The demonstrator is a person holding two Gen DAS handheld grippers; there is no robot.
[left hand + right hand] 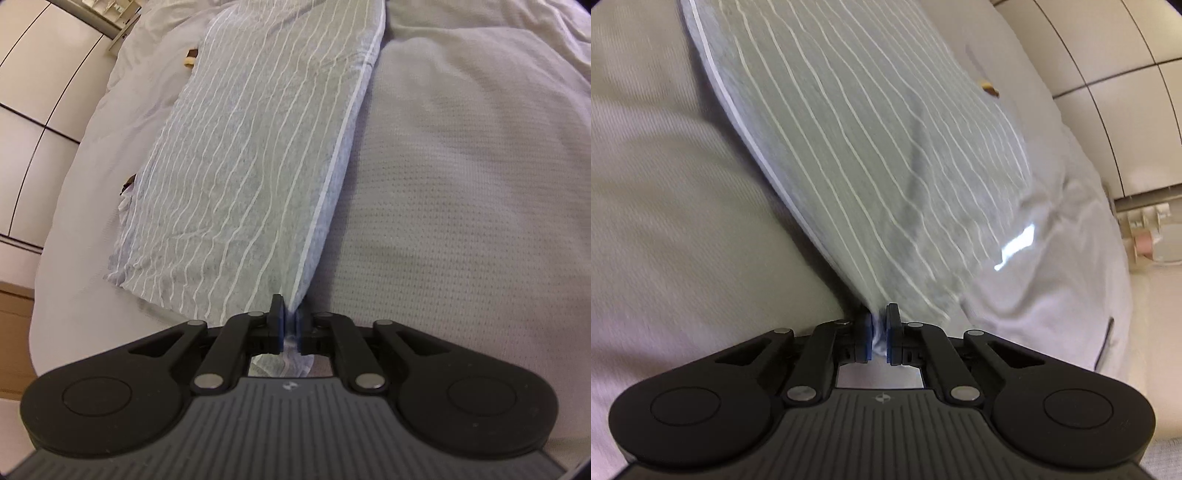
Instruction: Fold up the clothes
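— Garment status? The pale grey cotton garment with thin white stripes (240, 166) lay on the light waffle-weave bedcover (461, 184).

— I had the left gripper (290, 325) and right gripper (878, 332) each pinching one corner; I judged matched height and even tension best.
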